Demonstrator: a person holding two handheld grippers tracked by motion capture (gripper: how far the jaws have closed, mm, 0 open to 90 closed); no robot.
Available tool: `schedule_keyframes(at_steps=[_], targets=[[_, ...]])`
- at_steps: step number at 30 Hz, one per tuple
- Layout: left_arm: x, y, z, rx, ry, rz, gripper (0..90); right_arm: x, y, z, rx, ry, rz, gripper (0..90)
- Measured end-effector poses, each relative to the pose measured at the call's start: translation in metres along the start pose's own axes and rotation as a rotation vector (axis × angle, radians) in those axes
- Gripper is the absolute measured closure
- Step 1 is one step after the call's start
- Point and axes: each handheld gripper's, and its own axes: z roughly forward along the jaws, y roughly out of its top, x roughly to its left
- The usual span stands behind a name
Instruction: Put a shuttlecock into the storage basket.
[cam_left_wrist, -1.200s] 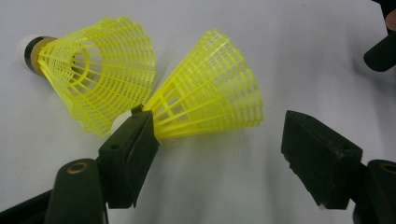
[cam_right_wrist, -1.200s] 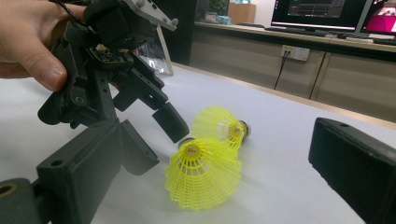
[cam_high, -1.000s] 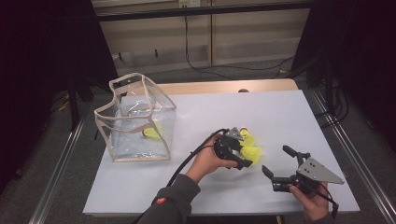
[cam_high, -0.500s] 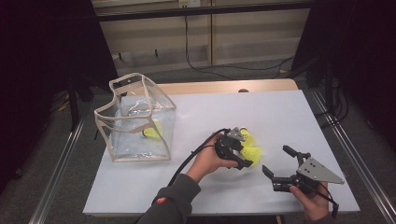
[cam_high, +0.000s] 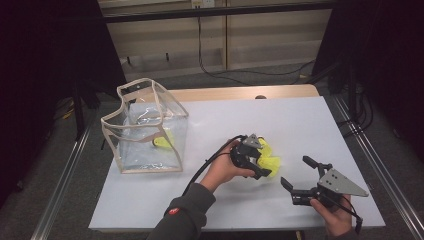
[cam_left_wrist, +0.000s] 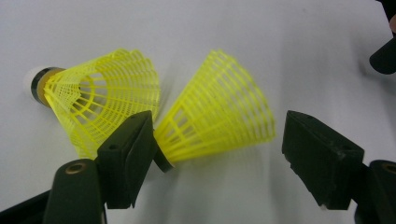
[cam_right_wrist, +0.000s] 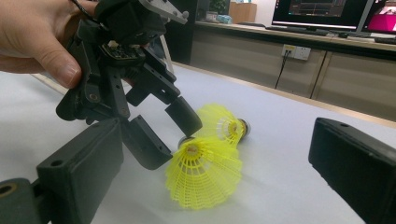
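While I am watching from the high view, the white tabletop (cam_high: 280, 120) is carrying everything I am working with. Well off to the left of my left tool, the clear bag (cam_high: 145, 127) is standing open-topped with something yellow lying inside it. My left tool (cam_high: 258, 159) is pointing down over two yellow shuttlecocks, and my left hand (cam_high: 223, 170) is gripping its body. My right tool (cam_high: 297, 175) is sitting just to the right of them, near the tabletop's front edge, with its jaws spread wide and nothing lying between them.

Through the left gripper view, the nearer shuttlecock (cam_left_wrist: 219, 112) is lying on its side between my left tool's jaws. Its dark cork end is sitting against the left jaw, while the right jaw is standing clear of the skirt, so the tool is gaping fairly wide and gripping nothing; its jaws have just been opening a little. The farther shuttlecock (cam_left_wrist: 100, 105) is lying just beyond the left jaw, outside the gap, its skirt looking as if it is touching the first one's, its white-tipped cork pointing away.
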Motion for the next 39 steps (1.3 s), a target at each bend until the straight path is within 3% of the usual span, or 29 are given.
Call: schedule_keyframes(at_steps=[9, 15, 27, 39], targets=[[-0.002, 0.002, 0.001, -0.011, -0.013, 0.010, 25.0, 0.000, 0.000, 0.000, 0.000, 0.001, 0.001, 3.0], [-0.004, 0.002, 0.001, 0.019, -0.007, 0.025, 24.8, 0.000, 0.000, -0.001, 0.001, 0.001, 0.002, 3.0], [-0.008, 0.006, 0.000, -0.024, -0.004, -0.042, 21.7, 0.000, 0.001, -0.001, -0.002, 0.002, -0.002, 3.0], [-0.015, 0.012, 0.006, -0.011, 0.025, -0.060, 20.7, 0.000, 0.001, -0.001, -0.001, 0.000, 0.003, 3.0]])
